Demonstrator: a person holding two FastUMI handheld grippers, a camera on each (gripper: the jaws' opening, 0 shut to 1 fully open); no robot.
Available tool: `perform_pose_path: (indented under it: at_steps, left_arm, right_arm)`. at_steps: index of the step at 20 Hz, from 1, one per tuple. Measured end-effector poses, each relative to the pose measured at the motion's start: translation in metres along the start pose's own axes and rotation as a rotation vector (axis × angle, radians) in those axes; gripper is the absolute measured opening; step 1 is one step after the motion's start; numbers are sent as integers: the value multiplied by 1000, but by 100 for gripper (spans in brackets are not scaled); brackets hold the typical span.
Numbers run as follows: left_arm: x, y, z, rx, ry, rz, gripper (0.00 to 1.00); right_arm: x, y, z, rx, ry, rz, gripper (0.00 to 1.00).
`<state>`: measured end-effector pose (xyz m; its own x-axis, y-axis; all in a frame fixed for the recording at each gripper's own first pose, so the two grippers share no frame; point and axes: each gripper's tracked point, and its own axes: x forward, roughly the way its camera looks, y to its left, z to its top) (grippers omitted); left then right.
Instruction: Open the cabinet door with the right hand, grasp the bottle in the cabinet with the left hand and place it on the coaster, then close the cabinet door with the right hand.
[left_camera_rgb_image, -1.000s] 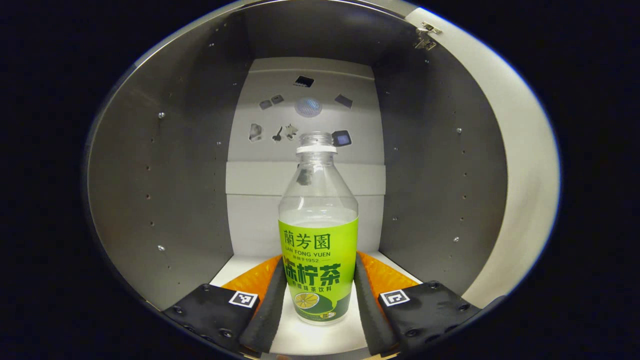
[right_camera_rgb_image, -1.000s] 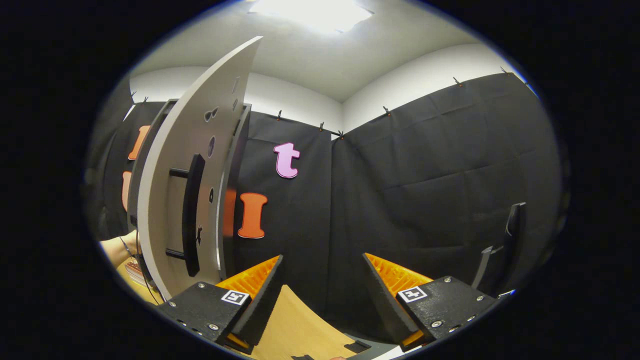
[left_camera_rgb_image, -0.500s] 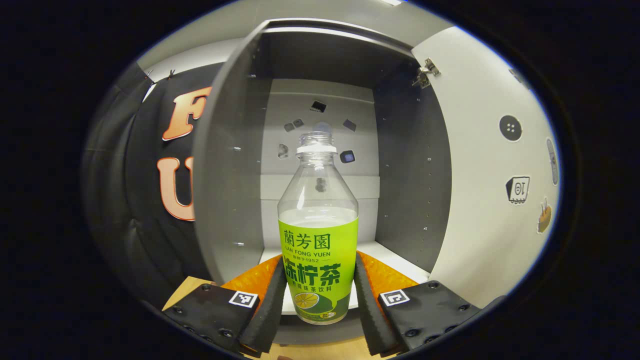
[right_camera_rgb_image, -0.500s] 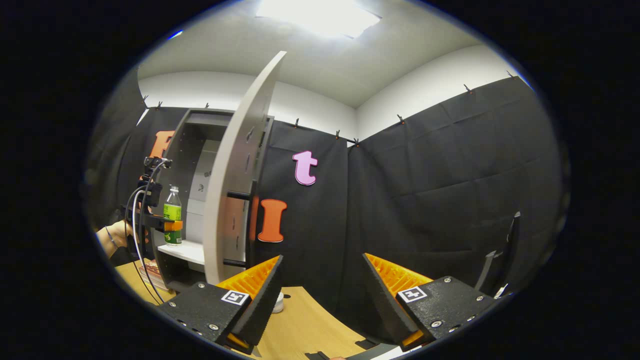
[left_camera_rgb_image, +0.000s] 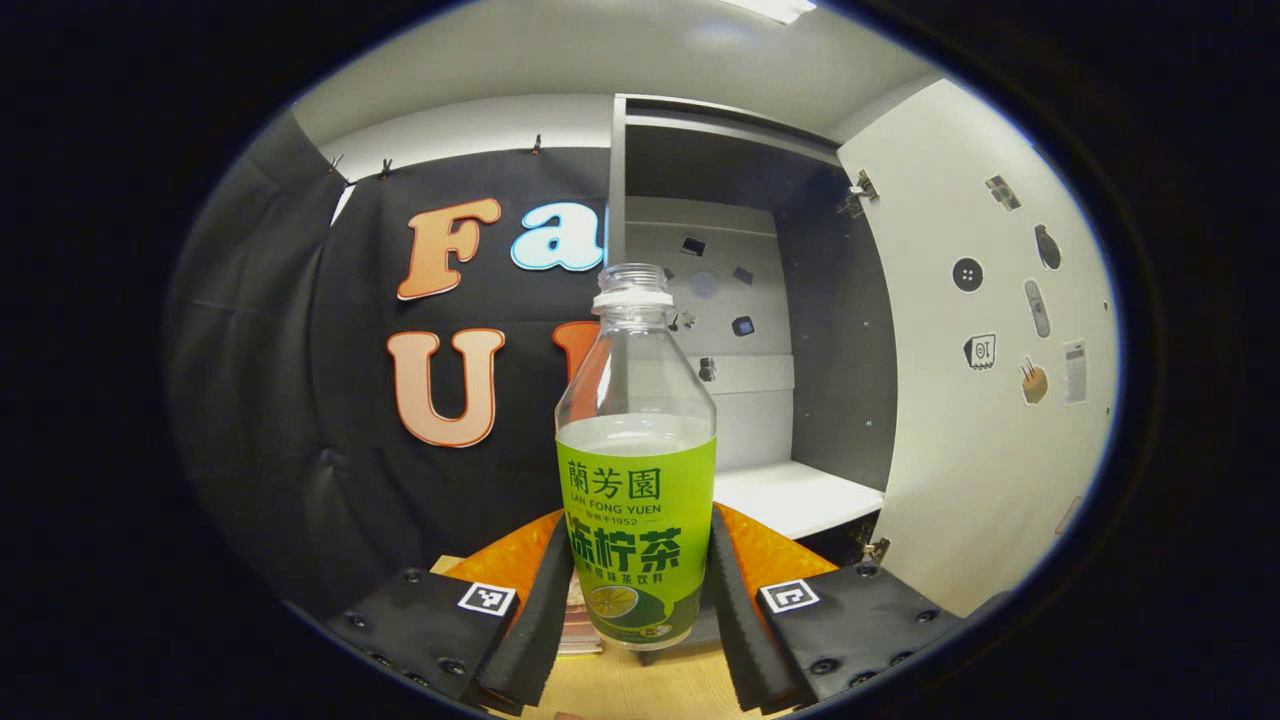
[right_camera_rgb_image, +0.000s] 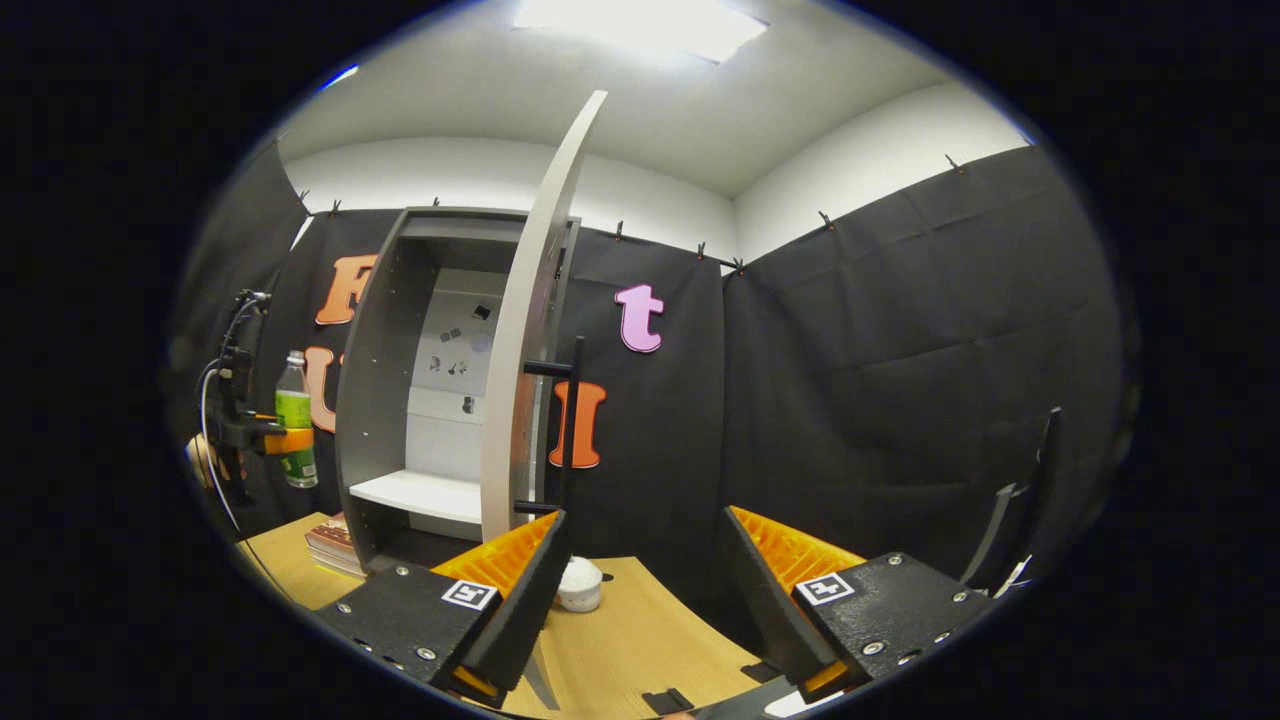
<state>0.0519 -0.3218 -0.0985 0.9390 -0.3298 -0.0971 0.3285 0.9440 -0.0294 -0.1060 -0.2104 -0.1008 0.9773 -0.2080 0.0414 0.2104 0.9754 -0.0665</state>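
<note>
A clear bottle (left_camera_rgb_image: 636, 470) with a green label and no cap stands upright between the fingers of my left gripper (left_camera_rgb_image: 636, 610), which is shut on its lower label. It hangs in the air outside the grey cabinet (left_camera_rgb_image: 760, 330), to the left of the opening. In the right gripper view the same bottle (right_camera_rgb_image: 294, 420) and left gripper (right_camera_rgb_image: 268, 438) appear far left, beside the cabinet (right_camera_rgb_image: 400, 400). The cabinet door (right_camera_rgb_image: 530, 340) stands open, edge-on, with its black handle (right_camera_rgb_image: 571, 420). My right gripper (right_camera_rgb_image: 645, 575) is open with nothing in it, a short way back from the door.
A wooden table (right_camera_rgb_image: 630, 640) lies below. A small white round object (right_camera_rgb_image: 580, 585) sits on it near the door's foot. A stack of books (right_camera_rgb_image: 335, 540) lies under the cabinet. The white shelf (left_camera_rgb_image: 790, 495) inside is bare. A dark stand (right_camera_rgb_image: 1020, 500) rises at right.
My left gripper drew the bottle out of the cabinet and carried it leftward, clear of the opening. My right gripper backed away from the open door.
</note>
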Motion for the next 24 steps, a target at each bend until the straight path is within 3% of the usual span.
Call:
perform_pose_path:
  at_steps: [5, 7, 8, 13, 14, 16, 18, 19, 20, 24]
  left_arm:
    - [-34, 20, -55, -45, 64, 4, 74]
    - [-46, 23, -78, -33, 85, 5, 74]
    - [-51, 21, -90, -38, 100, -6, 74]
    - [-68, -1, -157, -68, 156, -73, 74]
    - [-70, -5, -172, -73, 172, -85, 75]
    - [-73, -12, -204, -91, 217, -102, 75]
    - [-76, -14, -234, -103, 258, -101, 76]
    - [-76, -14, -247, -103, 268, -93, 74]
    - [-77, -13, -257, -104, 272, -89, 77]
    - [-77, -14, -294, -104, 293, -78, 75]
  right_arm:
    - [-7, 15, -1, -7, 5, 12, 93]
    - [-11, 19, -2, -11, 5, 20, 98]
    - [-12, 21, -3, -14, 7, 22, 93]
    - [-16, 25, -5, -23, 15, 32, 93]
    - [-16, 26, -6, -23, 15, 33, 98]
    - [-16, 29, -9, -20, 18, 36, 93]
    - [-15, 31, -11, -19, 27, 40, 93]
    - [-13, 32, -14, -20, 33, 42, 98]
    - [-12, 33, -16, -23, 39, 45, 93]
    - [-10, 33, -19, -33, 49, 42, 93]
